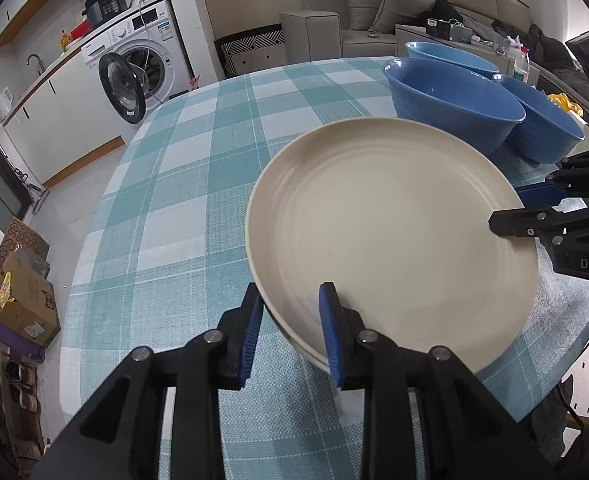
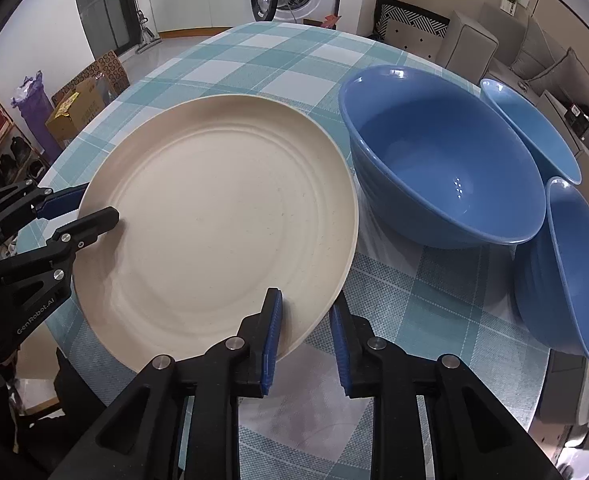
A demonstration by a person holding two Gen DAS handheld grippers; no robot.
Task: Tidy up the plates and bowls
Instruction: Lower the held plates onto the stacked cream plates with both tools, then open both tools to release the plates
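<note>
A cream plate (image 1: 390, 224) (image 2: 218, 216) lies on the teal checked tablecloth (image 1: 182, 200), and a second rim shows just beneath it at the near edge. My left gripper (image 1: 290, 300) (image 2: 101, 202) straddles the plate's rim, one blue pad outside and one over the plate, with a gap showing. My right gripper (image 2: 306, 302) (image 1: 506, 209) straddles the opposite rim the same way, with cloth visible between the rim and its outer finger. Three blue bowls stand beside the plate: a large one (image 2: 446, 160) (image 1: 450, 100), one behind it (image 2: 534, 132) and one at the right (image 2: 570, 272).
The round table's edge (image 1: 94, 264) drops to a tiled floor with cardboard boxes (image 1: 26, 300) and shoes. A washing machine (image 1: 138, 64) with its door open stands beyond, and a grey sofa (image 1: 394, 4) is behind the bowls.
</note>
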